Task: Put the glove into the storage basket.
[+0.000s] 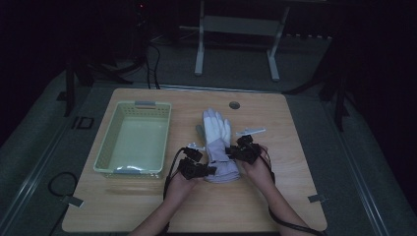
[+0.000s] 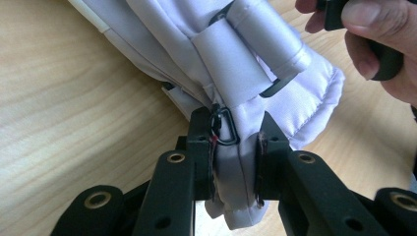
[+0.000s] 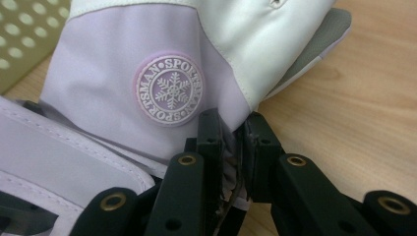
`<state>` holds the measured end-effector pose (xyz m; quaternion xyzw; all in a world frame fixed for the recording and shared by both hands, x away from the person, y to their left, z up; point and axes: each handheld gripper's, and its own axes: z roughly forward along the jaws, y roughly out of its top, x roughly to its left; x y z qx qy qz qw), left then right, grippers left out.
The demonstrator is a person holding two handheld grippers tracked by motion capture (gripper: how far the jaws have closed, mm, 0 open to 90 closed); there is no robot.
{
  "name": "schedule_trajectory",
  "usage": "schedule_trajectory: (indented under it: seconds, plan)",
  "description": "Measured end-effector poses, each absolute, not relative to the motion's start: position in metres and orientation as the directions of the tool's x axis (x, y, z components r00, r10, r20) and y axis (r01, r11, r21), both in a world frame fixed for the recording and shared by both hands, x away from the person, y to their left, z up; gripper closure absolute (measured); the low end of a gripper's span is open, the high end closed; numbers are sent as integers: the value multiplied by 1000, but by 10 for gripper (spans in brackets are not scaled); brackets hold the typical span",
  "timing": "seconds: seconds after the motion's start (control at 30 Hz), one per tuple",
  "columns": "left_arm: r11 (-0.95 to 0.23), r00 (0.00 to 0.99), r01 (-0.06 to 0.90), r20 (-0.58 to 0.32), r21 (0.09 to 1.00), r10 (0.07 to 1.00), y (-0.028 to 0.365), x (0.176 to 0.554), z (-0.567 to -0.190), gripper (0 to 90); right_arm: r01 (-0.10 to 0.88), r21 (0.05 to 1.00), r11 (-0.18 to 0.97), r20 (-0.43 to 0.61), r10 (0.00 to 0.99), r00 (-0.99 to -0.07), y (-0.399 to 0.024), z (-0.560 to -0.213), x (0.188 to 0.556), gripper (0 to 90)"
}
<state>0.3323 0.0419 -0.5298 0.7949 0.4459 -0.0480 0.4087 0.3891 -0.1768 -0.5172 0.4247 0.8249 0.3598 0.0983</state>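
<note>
A dim room surrounds the pale wooden worktop point(image 1: 147, 206), where a light-green perforated plastic basket point(image 1: 134, 139) stands at the left and a white and lilac padded ski glove point(image 1: 219, 142) lies beside it near the middle, fingers pointing away from the person. The left tool point(image 1: 212, 170) is clamped on the glove's cuff edge; in the left gripper view its pads pinch a fold of lilac fabric point(image 2: 235, 172) right beside a small black metal clip point(image 2: 225, 129). The right tool point(image 1: 227, 150) is closed on the opposite edge of the cuff, biting a thin fold just below the round snowflake badge point(image 3: 169, 89).

Judging from this, the step in hand is lifting the glove by its cuff, probably toward the basket. To do it well, both tools should keep firm pressure, since the slick padded fabric could slide out of a shallow bite, especially the right one. The hands should rise together and level, keeping the cuff taut between them so the fingers hang free and clear the basket's rim before it is lowered inside.
</note>
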Motion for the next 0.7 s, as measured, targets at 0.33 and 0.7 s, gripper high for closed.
schedule_trajectory:
  seconds: [0.33, 0.7]
  plan:
    - [-301, 630, 708, -380, 639, 677, 63, 336, -486, 744, 582, 728, 363, 112, 774, -623, -156, -475, 387, 796]
    - [-319, 637, 692, -340, 647, 692, 100, 342, -453, 744, 554, 754, 354, 113, 760, -640, -122, -444, 396, 796]
